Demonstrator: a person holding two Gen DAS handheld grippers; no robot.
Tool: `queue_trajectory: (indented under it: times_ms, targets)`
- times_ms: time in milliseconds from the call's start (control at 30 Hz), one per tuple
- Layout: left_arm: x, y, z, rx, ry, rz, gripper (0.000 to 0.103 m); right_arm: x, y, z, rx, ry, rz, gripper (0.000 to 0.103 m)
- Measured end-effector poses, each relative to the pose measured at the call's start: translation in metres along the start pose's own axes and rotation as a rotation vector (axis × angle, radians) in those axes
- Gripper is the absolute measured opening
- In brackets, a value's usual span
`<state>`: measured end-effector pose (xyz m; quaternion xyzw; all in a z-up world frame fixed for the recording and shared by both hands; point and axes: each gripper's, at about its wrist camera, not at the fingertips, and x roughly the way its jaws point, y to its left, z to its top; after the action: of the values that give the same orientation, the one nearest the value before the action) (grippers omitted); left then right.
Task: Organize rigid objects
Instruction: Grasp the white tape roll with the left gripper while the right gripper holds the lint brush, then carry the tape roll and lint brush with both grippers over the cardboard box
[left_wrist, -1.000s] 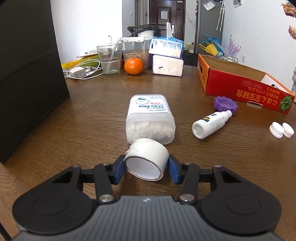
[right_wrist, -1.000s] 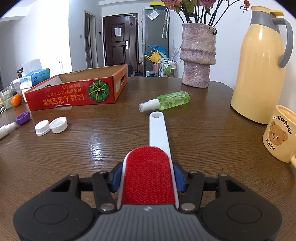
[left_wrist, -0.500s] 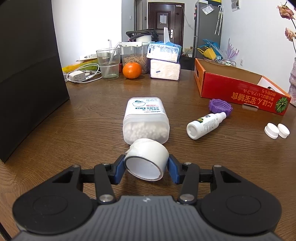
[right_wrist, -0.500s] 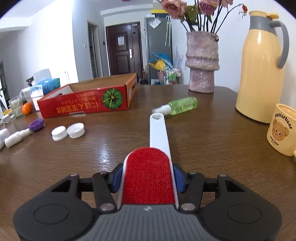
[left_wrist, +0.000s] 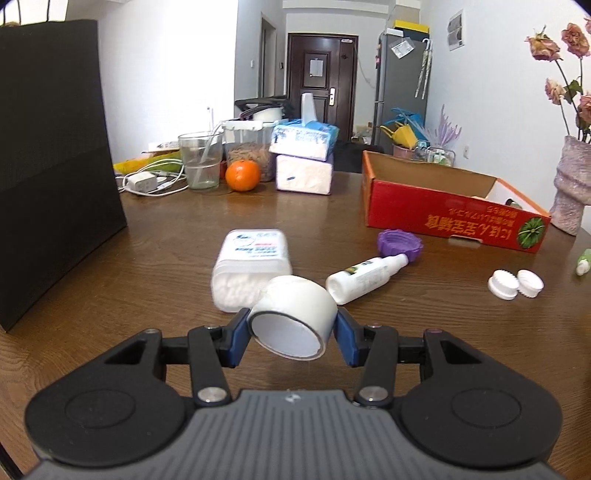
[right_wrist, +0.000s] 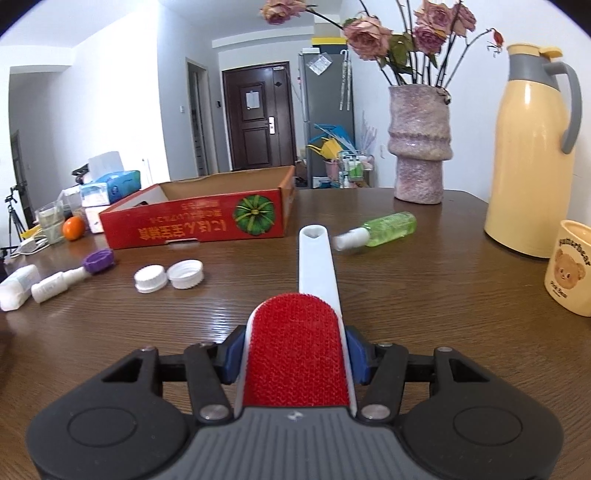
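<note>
Left gripper (left_wrist: 291, 334) clamped on a round white plastic jar (left_wrist: 293, 319) short of the red cardboard box (left_wrist: 450, 210), right gripper (right_wrist: 295, 356) clamped on a red-padded white-handled lint brush (right_wrist: 297, 354), handle pointing beside the box

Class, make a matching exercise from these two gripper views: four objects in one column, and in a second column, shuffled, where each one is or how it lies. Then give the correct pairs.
Things
1. white jar
2. lint brush
3. green spray bottle
4. purple cap

Places
A. lying on its side on the table, near the vase
B. held between the left gripper's jaws
C. on the table in front of the red cardboard box
D. held between the right gripper's jaws

Pairs: 1-B, 2-D, 3-A, 4-C
</note>
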<state>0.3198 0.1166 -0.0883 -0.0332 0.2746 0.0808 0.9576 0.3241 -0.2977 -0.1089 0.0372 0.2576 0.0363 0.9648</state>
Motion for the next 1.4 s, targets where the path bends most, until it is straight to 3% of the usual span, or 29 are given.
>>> queue_trajectory:
  times_ms: [767, 1400]
  targets:
    - [-0.005, -0.069, 0.045, 0.019, -0.062, -0.138, 0.049, 0.007, 0.067, 0.043, -0.043, -0.086, 0.152, 0.055]
    - [0.041, -0.110, 0.094, -0.018, -0.094, -0.143, 0.049, 0.059, 0.098, 0.089, 0.018, -0.148, 0.196, 0.055]
